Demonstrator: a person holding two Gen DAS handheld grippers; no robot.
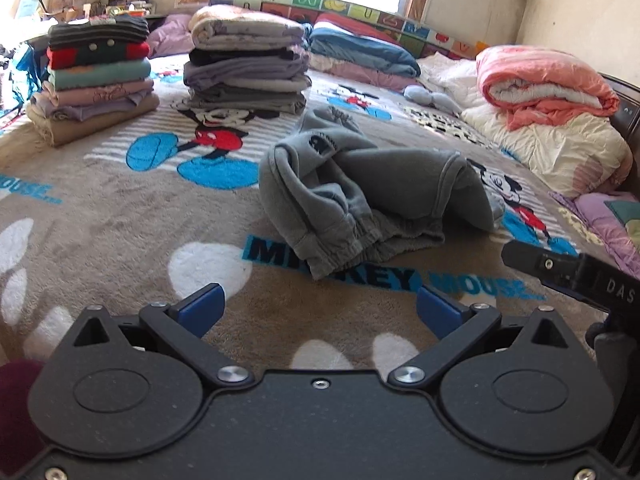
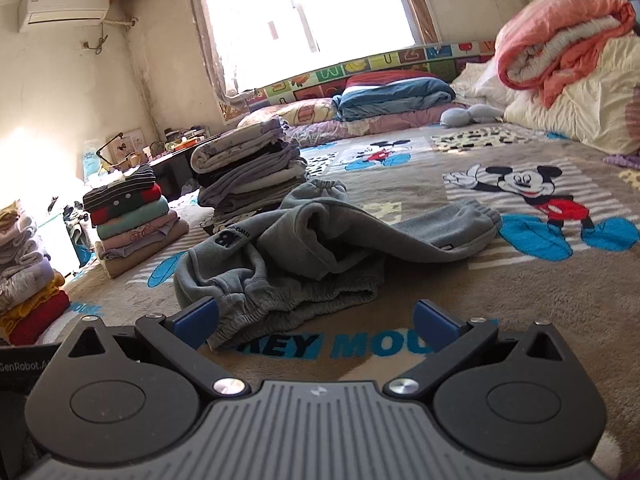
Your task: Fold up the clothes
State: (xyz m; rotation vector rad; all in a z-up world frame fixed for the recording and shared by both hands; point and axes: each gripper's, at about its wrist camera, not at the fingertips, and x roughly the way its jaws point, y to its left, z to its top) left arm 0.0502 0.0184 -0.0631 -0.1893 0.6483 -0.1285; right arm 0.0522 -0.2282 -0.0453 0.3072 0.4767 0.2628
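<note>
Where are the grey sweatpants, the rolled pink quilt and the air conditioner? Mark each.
grey sweatpants (image 1: 360, 196): left wrist view, crumpled middle.
rolled pink quilt (image 1: 544, 80): left wrist view, top fold.
air conditioner (image 2: 64, 8): right wrist view, front panel.

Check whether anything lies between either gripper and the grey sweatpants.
Nothing visible does. Only bare blanket separates the open left gripper and open right gripper from the crumpled sweatpants.
</note>
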